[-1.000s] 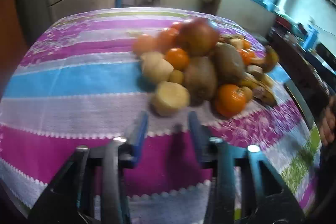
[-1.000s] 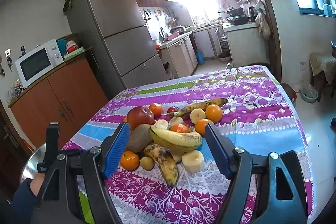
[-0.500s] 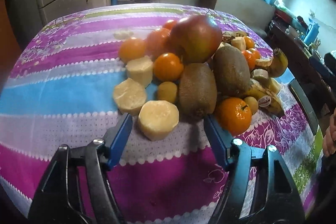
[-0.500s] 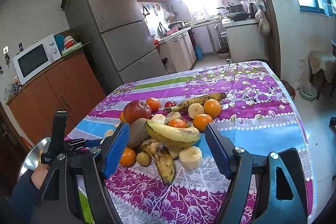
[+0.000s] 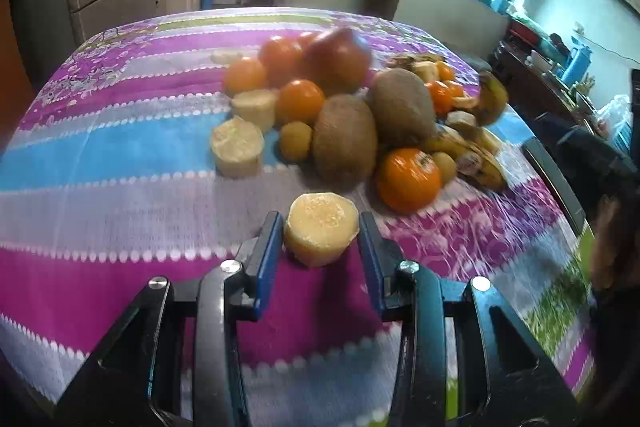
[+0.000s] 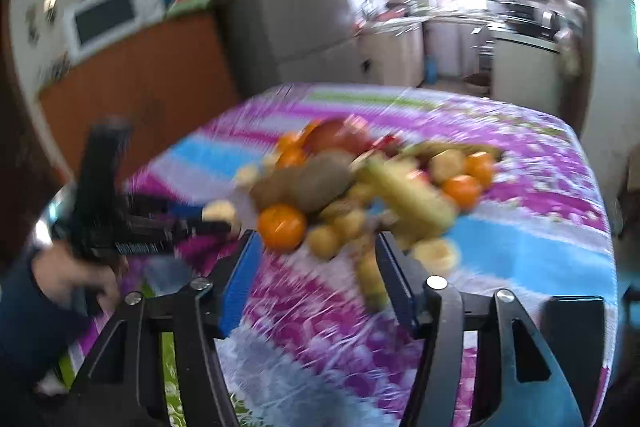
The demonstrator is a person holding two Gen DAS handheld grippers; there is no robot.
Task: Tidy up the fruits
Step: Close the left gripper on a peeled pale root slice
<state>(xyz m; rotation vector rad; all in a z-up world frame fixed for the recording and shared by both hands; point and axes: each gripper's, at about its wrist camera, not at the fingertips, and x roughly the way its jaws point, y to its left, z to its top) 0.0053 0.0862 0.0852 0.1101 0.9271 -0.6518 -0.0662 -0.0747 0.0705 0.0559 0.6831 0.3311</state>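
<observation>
Patterned cloth tablecloth (image 5: pixel 120 195) – matt; fuzzy brown kiwis (image 5: pixel 345 141), a glossy smooth orange (image 5: pixel 409 179), a grainy pale cut banana chunk (image 5: pixel 320 227).

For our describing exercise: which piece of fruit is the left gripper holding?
On the striped tablecloth, find the fruit pile. Nearer the camera, the left gripper is shut on a pale banana chunk. Two similar chunks lie beside the pile; only this one sits between blue fingers.
</observation>
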